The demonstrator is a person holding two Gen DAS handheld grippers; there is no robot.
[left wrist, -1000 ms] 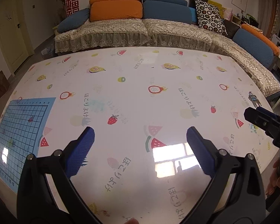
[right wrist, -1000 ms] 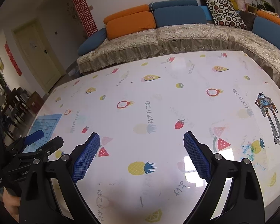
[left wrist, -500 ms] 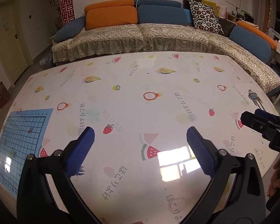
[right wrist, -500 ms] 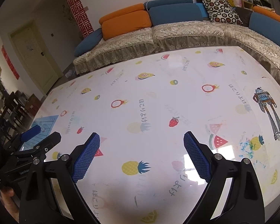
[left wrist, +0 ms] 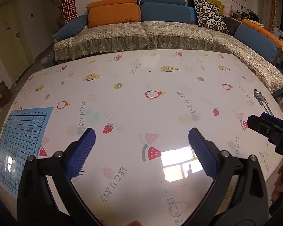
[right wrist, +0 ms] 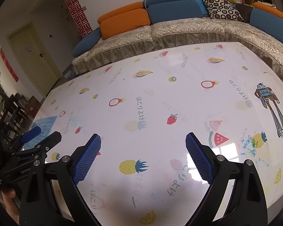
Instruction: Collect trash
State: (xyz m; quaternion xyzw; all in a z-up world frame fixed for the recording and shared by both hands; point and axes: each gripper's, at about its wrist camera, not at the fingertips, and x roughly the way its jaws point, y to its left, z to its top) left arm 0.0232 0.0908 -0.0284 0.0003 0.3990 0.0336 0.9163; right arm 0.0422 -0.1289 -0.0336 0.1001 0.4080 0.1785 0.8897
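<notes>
Behind fruit-print table [left wrist: 141,98]: long sofa [left wrist: 160,35], orange, blue cushions.

I count two grippers, my left gripper [left wrist: 141,137] and my right gripper [right wrist: 143,143], each with two blue pads; one table [left wrist: 141,86]; one sofa [left wrist: 160,35]; two orange cushions stacked [left wrist: 113,11]; one spotted pillow [left wrist: 210,16]; one door [right wrist: 35,60].
</notes>
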